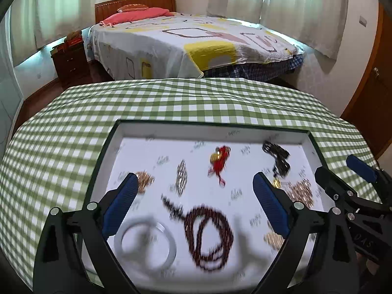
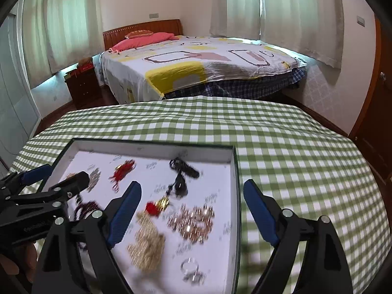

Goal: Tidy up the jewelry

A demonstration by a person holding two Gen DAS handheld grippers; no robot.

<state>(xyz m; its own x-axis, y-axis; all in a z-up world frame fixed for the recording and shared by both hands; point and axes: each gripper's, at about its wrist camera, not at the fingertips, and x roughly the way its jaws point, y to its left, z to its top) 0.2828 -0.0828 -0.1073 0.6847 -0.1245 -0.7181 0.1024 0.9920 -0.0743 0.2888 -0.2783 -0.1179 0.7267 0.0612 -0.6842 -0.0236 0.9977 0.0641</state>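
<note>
A shallow white tray with a dark green rim (image 1: 210,125) lies on the checked cloth and holds loose jewelry. Inside are a white bangle (image 1: 147,242), a dark red bead necklace (image 1: 208,235), a red tassel charm (image 1: 219,161), a black cord necklace (image 1: 276,156) and a rose-gold chain (image 1: 300,192). My left gripper (image 1: 196,178) hovers open over the tray's middle, nothing between its blue pads. My right gripper (image 2: 192,186) is open above the tray's right rim (image 2: 236,196), over a gold chain (image 2: 147,242), the rose-gold chain (image 2: 193,223) and silver rings (image 2: 192,269).
The table wears a green-and-white checked cloth (image 2: 294,159), bare to the right of the tray. Beyond the far edge stand a bed (image 1: 186,44) and a dark nightstand (image 1: 71,61). A wooden door (image 2: 377,127) is at the right. The picture is motion-blurred.
</note>
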